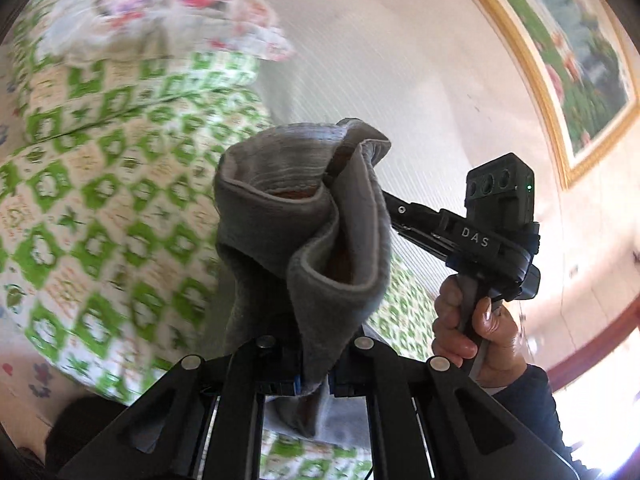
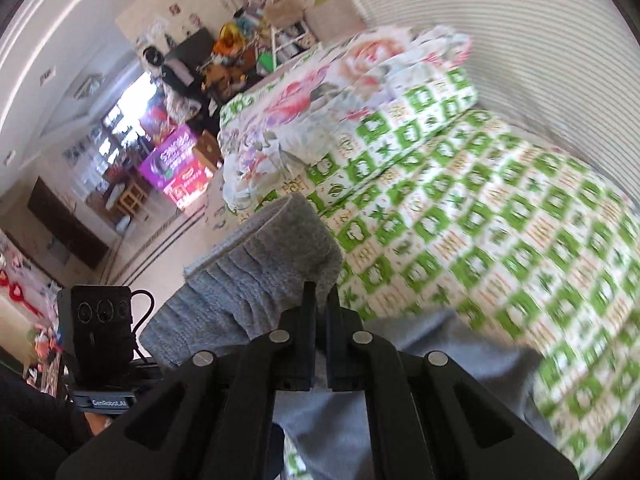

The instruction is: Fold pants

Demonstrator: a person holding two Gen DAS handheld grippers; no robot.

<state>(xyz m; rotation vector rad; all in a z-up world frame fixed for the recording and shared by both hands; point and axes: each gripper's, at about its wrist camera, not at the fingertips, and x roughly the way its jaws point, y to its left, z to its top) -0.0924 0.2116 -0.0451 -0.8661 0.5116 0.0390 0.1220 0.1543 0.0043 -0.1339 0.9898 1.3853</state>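
Grey pants (image 1: 304, 216) hang lifted off the bed, held at the ribbed waistband by both grippers. My left gripper (image 1: 314, 376) is shut on the waistband cloth, which rises in folds in front of the camera. My right gripper (image 2: 319, 320) is shut on the waistband (image 2: 260, 272) too; the rest of the pants (image 2: 440, 344) trails down onto the bed. In the left wrist view the right gripper (image 1: 356, 184) reaches into the cloth from the right, its tips hidden by fabric. The left gripper's camera body (image 2: 100, 328) shows at lower left in the right wrist view.
The bed has a green and white patterned sheet (image 2: 500, 220) with a matching pillow (image 2: 400, 128) and a floral quilt (image 2: 320, 92) stacked at its head. A ribbed white headboard (image 2: 520, 40) is behind. A framed picture (image 1: 560, 60) hangs on the wall. Cluttered furniture (image 2: 180, 120) stands across the room.
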